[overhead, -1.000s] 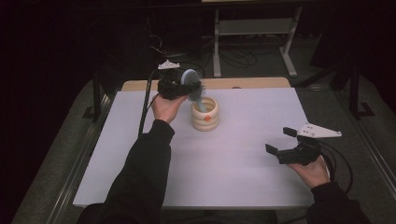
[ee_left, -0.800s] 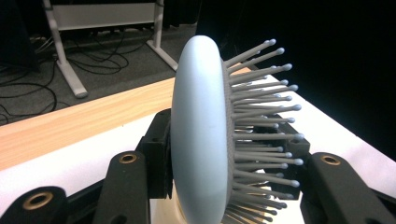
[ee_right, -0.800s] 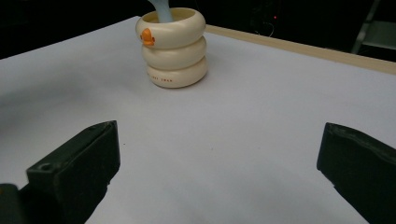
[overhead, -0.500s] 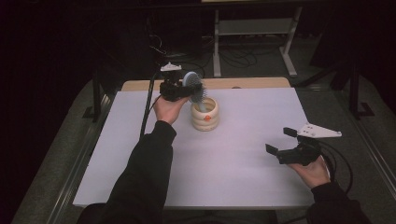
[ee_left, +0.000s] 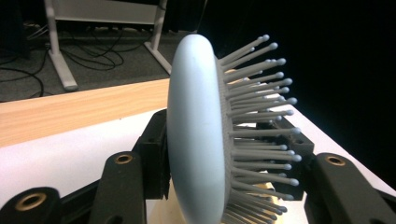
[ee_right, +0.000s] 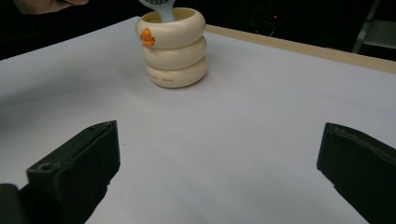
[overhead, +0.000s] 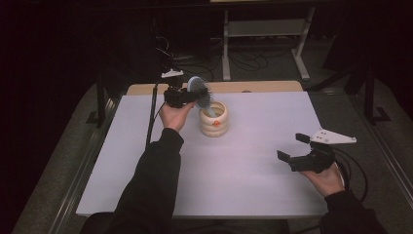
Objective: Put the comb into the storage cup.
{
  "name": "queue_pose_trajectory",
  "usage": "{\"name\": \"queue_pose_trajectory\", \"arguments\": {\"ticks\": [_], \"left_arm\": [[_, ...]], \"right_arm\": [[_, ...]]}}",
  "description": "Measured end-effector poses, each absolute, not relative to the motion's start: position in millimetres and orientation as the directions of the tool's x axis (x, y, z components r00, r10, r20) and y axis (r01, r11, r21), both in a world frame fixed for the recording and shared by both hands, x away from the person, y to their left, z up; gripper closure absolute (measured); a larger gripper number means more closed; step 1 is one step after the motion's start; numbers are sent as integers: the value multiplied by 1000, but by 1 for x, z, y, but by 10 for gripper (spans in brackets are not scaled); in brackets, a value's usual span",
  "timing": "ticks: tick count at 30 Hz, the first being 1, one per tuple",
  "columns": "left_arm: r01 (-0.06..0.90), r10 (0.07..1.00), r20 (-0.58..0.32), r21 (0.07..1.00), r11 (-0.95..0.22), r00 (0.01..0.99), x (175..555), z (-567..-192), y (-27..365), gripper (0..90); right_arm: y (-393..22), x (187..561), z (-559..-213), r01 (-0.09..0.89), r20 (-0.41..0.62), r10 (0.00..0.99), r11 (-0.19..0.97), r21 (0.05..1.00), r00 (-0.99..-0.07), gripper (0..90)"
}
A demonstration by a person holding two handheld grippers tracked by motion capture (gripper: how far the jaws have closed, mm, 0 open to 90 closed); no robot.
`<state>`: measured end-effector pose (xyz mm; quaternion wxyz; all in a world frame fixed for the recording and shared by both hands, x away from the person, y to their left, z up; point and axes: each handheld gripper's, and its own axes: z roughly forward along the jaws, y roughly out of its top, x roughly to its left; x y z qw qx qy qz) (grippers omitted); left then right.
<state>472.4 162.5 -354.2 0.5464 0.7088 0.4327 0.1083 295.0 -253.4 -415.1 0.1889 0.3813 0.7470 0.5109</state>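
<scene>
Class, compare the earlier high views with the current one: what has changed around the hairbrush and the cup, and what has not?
The left gripper has just been opening slightly, with the hairbrush between its jaws, handle down in the cream cup. Nothing has visibly shifted. The cup and the open right gripper stayed as they were.

Black sleeves; black hand-held gripper, brass-ringed screw holes, grey plate, probably black cable.

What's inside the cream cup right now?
The hairbrush handle dips into the cream cup, head held by the left gripper above. The cup's wall hides its bottom.
</scene>
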Motion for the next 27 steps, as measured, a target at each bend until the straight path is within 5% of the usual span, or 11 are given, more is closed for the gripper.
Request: {"name": "queue_pose_trajectory", "arguments": {"ticks": [15, 27], "left_arm": [[510, 740, -319, 859, -38, 592, 471, -357, 177, 368], [498, 728, -282, 862, -94, 625, 465, -353, 191, 0]], "right_arm": [[-255, 294, -414, 359, 81, 778, 193, 913, -623, 0], [-254, 294, -414, 367, 76, 780, 204, 908, -621, 0]]}}
